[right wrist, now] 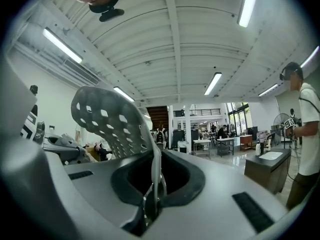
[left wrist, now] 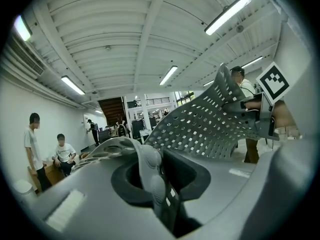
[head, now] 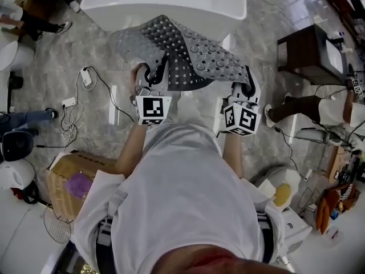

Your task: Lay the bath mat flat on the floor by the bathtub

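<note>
Bath mat (head: pixel 188 56) near bathtub (head: pixel 165 1), cables (head: pixel 74 110) leftward

This is a mock bathroom set up inside a big open hall, more a test lab or showroom than a home. A white bathtub (head: pixel 165 4) and a dark vanity cabinet (head: pixel 302 50) stand on a glossy marble-patterned floor (head: pixel 114 56) with no walls around them. Loose cables and plug adapters (head: pixel 77 104) trail over the tiles beside a cardboard box (head: pixel 68 181). Overhead runs a ribbed white ceiling with long tube lights (right wrist: pixel 212 83). Farther back are a staircase (right wrist: pixel 157 115), tables (right wrist: pixel 220 143), and onlookers sitting and standing (left wrist: pixel 62 151).
</note>
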Demonstrator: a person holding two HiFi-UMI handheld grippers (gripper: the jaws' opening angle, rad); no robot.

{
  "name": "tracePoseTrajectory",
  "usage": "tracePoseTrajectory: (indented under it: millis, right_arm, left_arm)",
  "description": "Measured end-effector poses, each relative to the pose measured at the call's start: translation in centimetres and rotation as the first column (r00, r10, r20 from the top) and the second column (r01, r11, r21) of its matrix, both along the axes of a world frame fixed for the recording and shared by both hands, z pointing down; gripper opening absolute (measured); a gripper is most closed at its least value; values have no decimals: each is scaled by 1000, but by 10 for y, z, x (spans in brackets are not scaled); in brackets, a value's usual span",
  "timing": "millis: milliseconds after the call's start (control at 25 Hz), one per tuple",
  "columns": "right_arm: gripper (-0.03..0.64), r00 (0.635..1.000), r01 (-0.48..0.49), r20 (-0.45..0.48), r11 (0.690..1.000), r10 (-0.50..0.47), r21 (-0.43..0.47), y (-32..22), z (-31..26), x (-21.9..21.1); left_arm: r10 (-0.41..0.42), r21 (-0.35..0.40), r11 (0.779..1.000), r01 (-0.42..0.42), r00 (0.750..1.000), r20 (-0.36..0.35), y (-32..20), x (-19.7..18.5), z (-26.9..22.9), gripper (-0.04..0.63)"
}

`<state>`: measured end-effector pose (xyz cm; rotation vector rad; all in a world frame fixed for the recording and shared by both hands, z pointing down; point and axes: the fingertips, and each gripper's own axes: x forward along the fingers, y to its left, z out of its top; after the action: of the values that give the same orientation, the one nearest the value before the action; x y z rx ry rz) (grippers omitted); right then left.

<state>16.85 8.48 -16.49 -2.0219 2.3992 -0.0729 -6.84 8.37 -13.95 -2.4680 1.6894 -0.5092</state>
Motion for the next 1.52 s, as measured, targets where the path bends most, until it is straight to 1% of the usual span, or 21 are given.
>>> tracePoseTrajectory:
  millis: [160, 320, 560, 720, 800, 840, 920, 1000, 1080, 1160, 1280, 1360, 1520]
  right_arm:
    - [17, 1000, 11, -11, 1000, -11, -28, -45, 17, 9]
    - [17, 1000, 10, 3, 998, -10, -69, -84, 40, 15]
    - [17, 1000, 27, 18, 991, -25, -132, -133, 80, 24]
    - [17, 999, 46, 30, 986, -42, -158, -165, 108, 34]
    - [17, 998, 56, 27, 984, -52, -166, -181, 120, 34]
    - [17, 998, 61, 27, 984, -58, -168, -186, 126, 34]
    - [17, 997, 70, 37, 985, -65, -158, -194, 138, 36]
    - [17, 997, 75, 45, 988, -69, -138, -199, 149, 33]
    - [17, 997, 75, 41, 990, -71, -119, -205, 156, 19]
    - [17, 997, 72, 22, 992, -70, -101, -209, 168, 1]
    - [17, 998, 67, 3, 995, -67, -69, -207, 201, -15]
    - [17, 998, 61, -5, 997, -62, -53, -202, 230, -13]
    - [17, 999, 41, -31, 999, -42, -31, -199, 287, -6]
  left_arm:
    - [-2, -10, 1000, 2, 1000, 9, -42, 10, 15, 55]
    - [-15, -25, 1000, 15, 1000, 23, -78, 10, 35, 57]
    - [-19, -93, 995, 24, 998, 60, -126, 15, 75, 57]
    - [-32, -120, 992, 42, 996, 86, -155, 23, 101, 57]
    - [-39, -106, 993, 48, 996, 85, -169, 24, 109, 57]
    - [-36, -82, 996, 44, 995, 88, -175, 26, 112, 57]
    - [-20, -29, 999, 23, 994, 110, -182, 32, 118, 57]
    - [-5, -10, 1000, 6, 991, 131, -186, 34, 128, 57]
    - [3, -7, 1000, -2, 990, 139, -192, 22, 139, 57]
    - [-1, 1, 1000, 1, 992, 129, -200, 3, 155, 57]
    - [-10, 24, 1000, 8, 992, 125, -204, -17, 193, 57]
    - [-13, 30, 1000, 9, 992, 129, -201, -18, 225, 57]
    - [-24, 44, 999, 20, 995, 97, -202, -21, 286, 57]
